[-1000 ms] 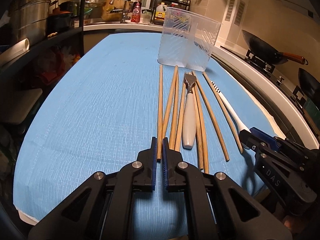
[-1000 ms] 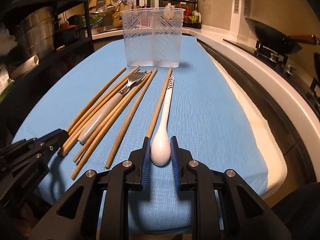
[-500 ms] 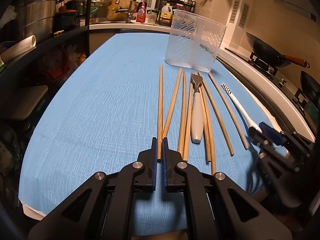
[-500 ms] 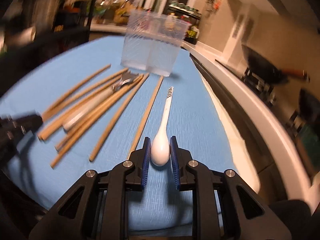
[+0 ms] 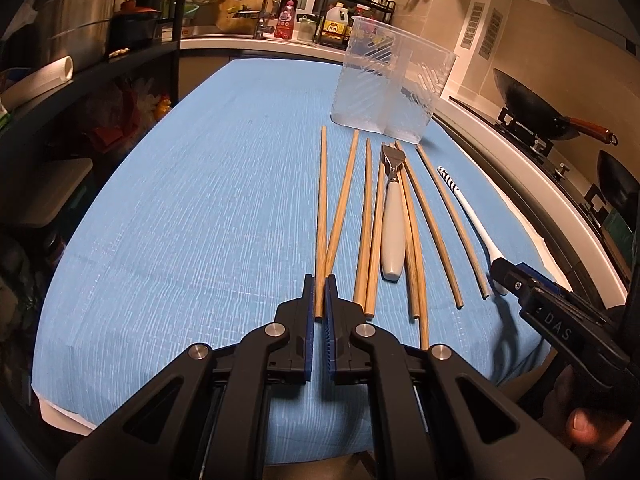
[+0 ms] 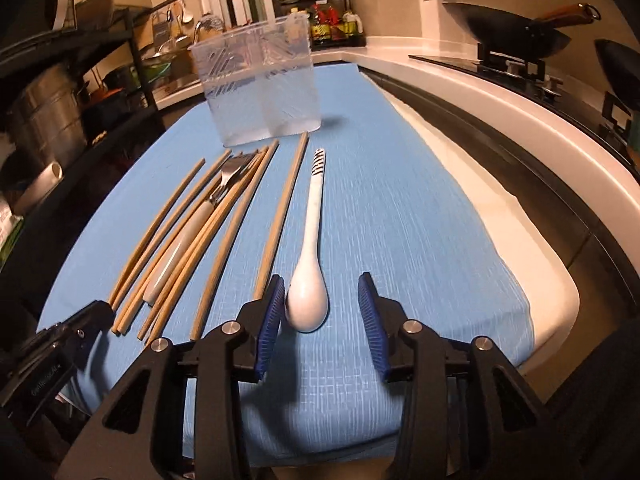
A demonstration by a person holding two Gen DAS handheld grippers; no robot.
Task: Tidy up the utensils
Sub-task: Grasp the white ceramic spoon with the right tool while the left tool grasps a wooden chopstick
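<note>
The right tool [image 6: 322,312] was clamped on the bowl of the white spoon [image 6: 310,256] a second ago; now its jaws are opening, and the bowl lies between them on the blue cloth of the surface [image 6: 400,220], close against the left pad and clear of the right one, so it is no longer gripped. The spoon has thus been let go without being carried to the clear plastic utensil holder [image 6: 260,84], which stands empty as far as can be seen at the far end of the cloth — the grasp is judged to be given up or about to be retaken, and nothing has yet been sorted. The left tool [image 5: 320,300] has stayed narrow, its pads nearly together around the near end of the leftmost chopstick [image 5: 321,216], which is still flat on the cloth; whether it is truly pinched cannot be told. The right wrist view alone shows the gap beside the spoon's bowl and the striped handle tip pointing at the holder. The left wrist view alone shows the whole row in order — the chopsticks [image 5: 420,232], the white-handled fork [image 5: 393,240] among them, the spoon at the right edge — and a fingertip [image 5: 588,428] of the person behind the right tool.
</note>
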